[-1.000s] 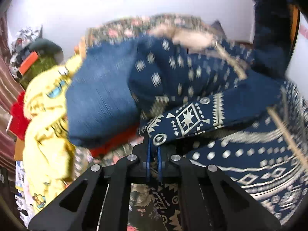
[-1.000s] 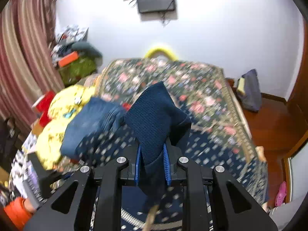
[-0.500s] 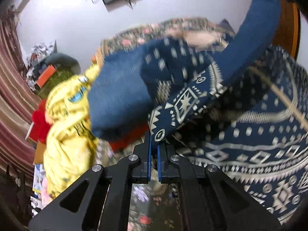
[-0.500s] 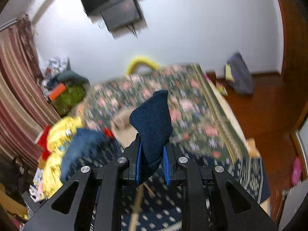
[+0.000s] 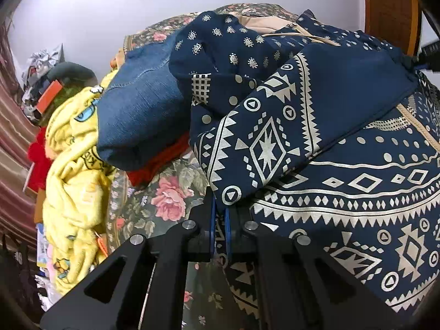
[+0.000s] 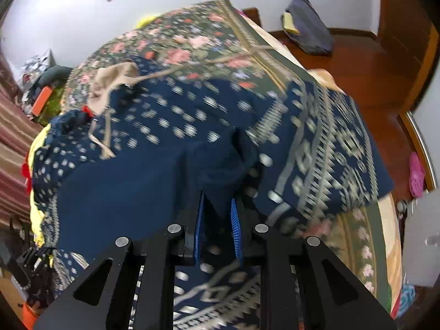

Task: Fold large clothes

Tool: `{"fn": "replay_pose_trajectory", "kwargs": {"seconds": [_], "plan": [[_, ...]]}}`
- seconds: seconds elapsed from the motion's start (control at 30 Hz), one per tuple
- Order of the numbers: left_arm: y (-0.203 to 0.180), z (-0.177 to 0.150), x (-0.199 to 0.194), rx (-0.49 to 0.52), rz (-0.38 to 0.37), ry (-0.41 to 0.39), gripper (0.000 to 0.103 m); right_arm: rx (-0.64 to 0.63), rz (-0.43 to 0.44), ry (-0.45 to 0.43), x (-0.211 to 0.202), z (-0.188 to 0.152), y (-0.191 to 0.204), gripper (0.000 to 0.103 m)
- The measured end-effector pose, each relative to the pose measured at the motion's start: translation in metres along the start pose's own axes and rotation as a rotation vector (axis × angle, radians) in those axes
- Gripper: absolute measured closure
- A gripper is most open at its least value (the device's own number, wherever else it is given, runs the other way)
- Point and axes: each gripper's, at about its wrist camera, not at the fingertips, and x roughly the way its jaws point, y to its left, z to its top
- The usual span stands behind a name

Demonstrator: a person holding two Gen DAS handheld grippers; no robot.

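Note:
A large navy garment (image 5: 343, 187) with cream geometric prints lies spread over a floral bed (image 5: 154, 200). My left gripper (image 5: 219, 214) is shut on a printed corner of it, and a folded band of the cloth runs from there up to the right. In the right wrist view the same navy garment (image 6: 137, 181) covers the bed (image 6: 209, 38), blurred by motion. My right gripper (image 6: 217, 220) is shut on a thick bunch of its plain navy cloth, low over the spread fabric.
Left of the garment sit folded blue jeans (image 5: 137, 115) on something red, then a yellow printed blanket (image 5: 74, 170). Clutter is piled by the curtain (image 5: 13, 143). A dark bag (image 6: 308, 24) lies on the wooden floor (image 6: 379, 88) beyond the bed.
Both grippers have come down toward the bed. The right one swung down with its bunch of cloth, laying the held band across the spread garment. Both grips held.

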Motion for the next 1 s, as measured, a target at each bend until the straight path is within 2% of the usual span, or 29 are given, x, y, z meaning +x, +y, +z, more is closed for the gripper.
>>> {"fn": "replay_pose_trajectory", "kwargs": {"seconds": [0.17,0.33,0.4,0.43,0.47,0.5,0.67,0.77,0.9,1.0], "plan": [[0.002,0.006,-0.002,-0.037,-0.056,0.026,0.098,0.016,0.001,0.019,0.000,-0.006,-0.015,0.086],[0.003,0.009,-0.014,-0.026,-0.080,0.066,0.080,-0.057,-0.051,0.003,-0.013,-0.011,-0.006,0.086],[0.007,0.012,-0.022,-0.038,-0.102,0.068,0.058,-0.063,-0.047,0.000,-0.019,-0.011,-0.006,0.086],[0.009,0.015,-0.027,-0.047,-0.110,0.063,0.053,-0.060,-0.041,-0.003,-0.024,-0.011,-0.006,0.084],[0.010,0.017,-0.031,-0.052,-0.114,0.056,0.047,-0.054,-0.035,-0.009,-0.029,-0.010,-0.007,0.081],[0.012,0.021,-0.038,-0.059,-0.124,0.040,0.046,-0.048,-0.026,-0.020,-0.035,-0.009,-0.008,0.079],[0.011,0.053,-0.060,-0.067,-0.150,-0.019,0.040,-0.026,-0.026,-0.118,-0.072,-0.002,-0.014,0.043],[0.004,0.079,-0.065,-0.073,-0.162,-0.065,0.035,-0.004,-0.045,-0.195,-0.100,0.001,-0.023,0.031],[-0.014,0.109,-0.060,-0.071,-0.200,-0.087,0.034,0.042,-0.073,-0.252,-0.119,0.006,-0.038,0.025],[-0.029,0.125,-0.051,-0.075,-0.243,-0.078,0.033,0.073,-0.095,-0.251,-0.117,0.005,-0.055,0.024]]}}
